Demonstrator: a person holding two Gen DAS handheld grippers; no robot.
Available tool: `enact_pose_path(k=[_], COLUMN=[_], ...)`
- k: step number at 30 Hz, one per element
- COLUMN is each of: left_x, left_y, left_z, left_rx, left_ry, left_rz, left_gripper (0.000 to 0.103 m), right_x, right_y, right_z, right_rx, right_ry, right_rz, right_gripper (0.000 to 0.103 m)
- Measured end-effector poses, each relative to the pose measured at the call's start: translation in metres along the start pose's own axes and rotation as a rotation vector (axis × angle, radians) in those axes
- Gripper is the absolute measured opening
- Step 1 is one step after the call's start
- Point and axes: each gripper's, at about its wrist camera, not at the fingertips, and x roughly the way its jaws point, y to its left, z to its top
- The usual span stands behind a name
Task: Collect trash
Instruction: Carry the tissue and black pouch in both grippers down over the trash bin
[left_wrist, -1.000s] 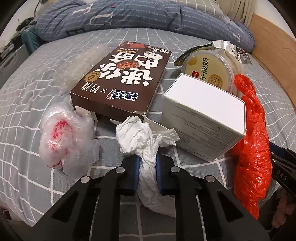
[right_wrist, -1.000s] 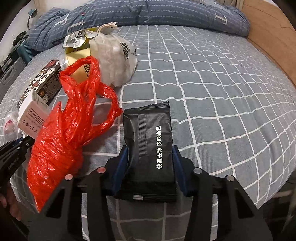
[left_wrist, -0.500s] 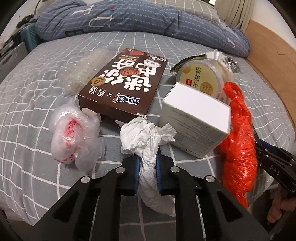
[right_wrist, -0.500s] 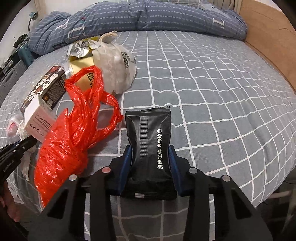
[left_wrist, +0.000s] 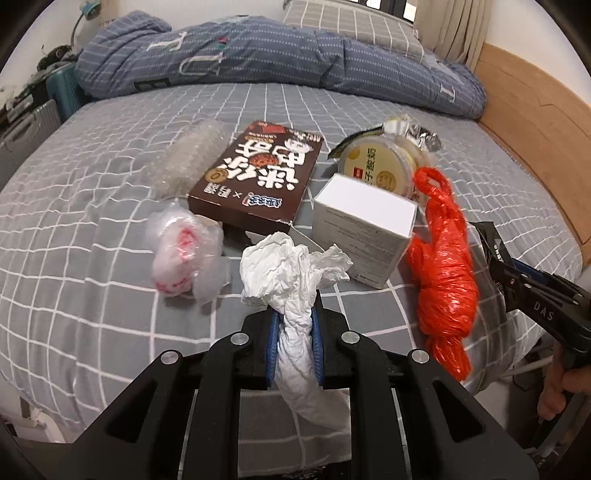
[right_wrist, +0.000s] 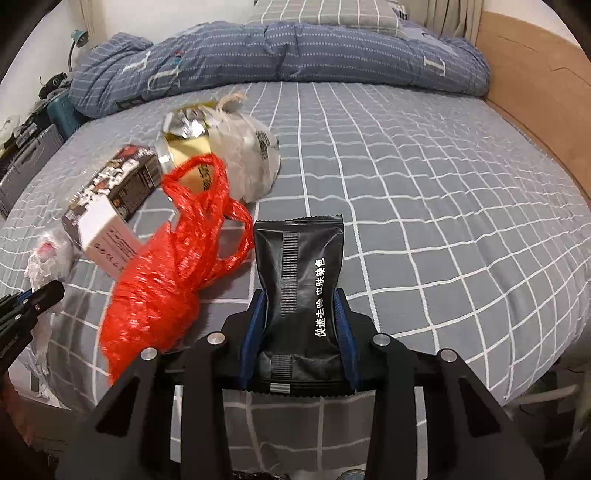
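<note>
Both grippers risen off bed (right_wrist: 424, 184); left jaws clamp tissue (left_wrist: 291, 266), right jaws squeezing tighter on black packet (right_wrist: 299, 280).

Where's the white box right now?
Left wrist view, right of centre: the white box sits on the bed, between the brown carton and the red bag.

Crumpled white tissue (left_wrist: 295, 269) – pinched (upright); black sachet (right_wrist: 299, 280) – likewise squeezed.

On the grey checked bedsheet (left_wrist: 110, 295), the brown printed carton (left_wrist: 258, 181) lies between the clear bubble wrap (left_wrist: 188, 162) on its left and the white box (left_wrist: 364, 229) on its right, with the round yellow-lidded tub (left_wrist: 376, 170) behind that box and the crumpled red plastic bag (left_wrist: 443, 273) just right of it.
</note>
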Motion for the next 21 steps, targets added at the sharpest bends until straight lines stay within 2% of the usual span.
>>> enact_pose_path(k=[13, 21], left_x=[-0.049, -0.072], left_y=[0.005, 0.001], left_z=[-0.007, -0.024], left_rx=[-0.04, -0.039], left_ry=[-0.052, -0.075], left_rz=[-0.025, -0.032], left_gripper=[0.015, 0.015], right_x=[-0.057, -0.085], right_y=[0.014, 0.025], right_z=[-0.007, -0.022], right_rx=[-0.008, -0.023], right_ry=[-0.074, -0.105], right_rz=[0.024, 0.041], right_gripper=[0.036, 0.036])
